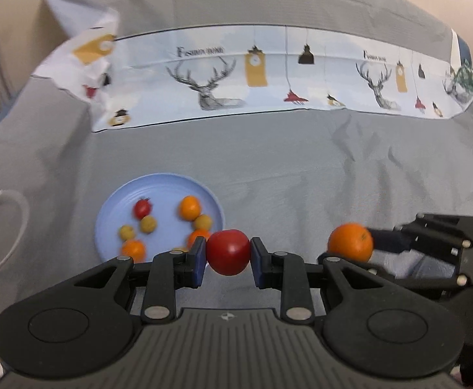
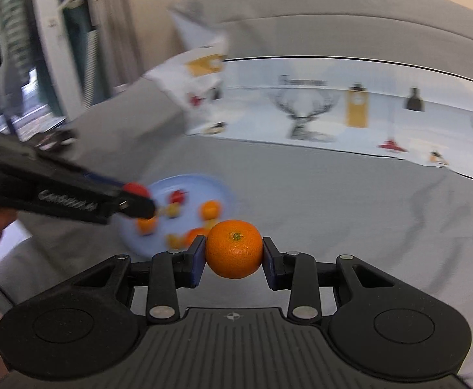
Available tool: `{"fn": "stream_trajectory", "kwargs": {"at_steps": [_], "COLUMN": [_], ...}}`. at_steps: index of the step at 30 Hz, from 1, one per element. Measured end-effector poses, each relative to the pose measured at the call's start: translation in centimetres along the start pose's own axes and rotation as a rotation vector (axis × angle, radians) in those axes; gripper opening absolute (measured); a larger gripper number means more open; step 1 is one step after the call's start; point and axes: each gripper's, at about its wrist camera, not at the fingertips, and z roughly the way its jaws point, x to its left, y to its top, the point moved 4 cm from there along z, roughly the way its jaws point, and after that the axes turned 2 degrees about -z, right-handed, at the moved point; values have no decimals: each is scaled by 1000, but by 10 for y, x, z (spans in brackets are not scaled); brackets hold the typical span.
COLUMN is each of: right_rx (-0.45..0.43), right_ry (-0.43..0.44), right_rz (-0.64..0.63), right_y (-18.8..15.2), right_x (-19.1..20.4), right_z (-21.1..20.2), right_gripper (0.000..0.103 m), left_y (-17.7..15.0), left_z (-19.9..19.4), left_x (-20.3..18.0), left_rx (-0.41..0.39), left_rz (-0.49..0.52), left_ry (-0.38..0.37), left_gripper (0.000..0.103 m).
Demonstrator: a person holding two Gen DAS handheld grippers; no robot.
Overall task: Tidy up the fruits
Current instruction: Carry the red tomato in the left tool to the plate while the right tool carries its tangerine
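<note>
Left gripper (image 1: 228,254) pinching red tomato (image 1: 228,252) at frame centre; right gripper (image 2: 234,253) pinching orange mandarin (image 2: 234,249). Blue plate (image 1: 113,204) lower left, already holding small fruits. Best approach, likely: carry each over bare plate patch, lower gently, release one at a time — round fruit rolls. Grippers close together, could collide. Patterned deer cloth (image 1: 269,77) across upper frame, well clear.

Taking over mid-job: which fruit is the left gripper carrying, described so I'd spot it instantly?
Find the pale blue plate on the grey cloth. Near its right edge, the left gripper is clamped on a red fruit. It is smooth, plain red and bigger than the fruits on the plate, unlike the dimpled mandarin that the right gripper holds.
</note>
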Motion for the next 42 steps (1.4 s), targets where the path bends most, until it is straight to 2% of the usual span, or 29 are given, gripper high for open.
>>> {"fn": "stream_trajectory", "kwargs": {"at_steps": [7, 12, 20, 42], "right_rx": [27, 19, -11, 31], "right_ry": [50, 46, 28, 13], "right_rz": [-73, -118, -164, -150], "right_y": [-16, -23, -23, -25], "right_x": [67, 90, 98, 96], "right_z": [-21, -33, -48, -33], "right_gripper": [38, 38, 38, 38], "left_y": [-34, -46, -50, -42], "left_z": [-40, -53, -71, -56], "left_x": [26, 36, 38, 55], "left_rx": [-27, -40, -88, -83], "left_rz": [-51, -77, -128, -171], "left_ry": [24, 40, 46, 58], "left_gripper": [31, 31, 32, 32]}}
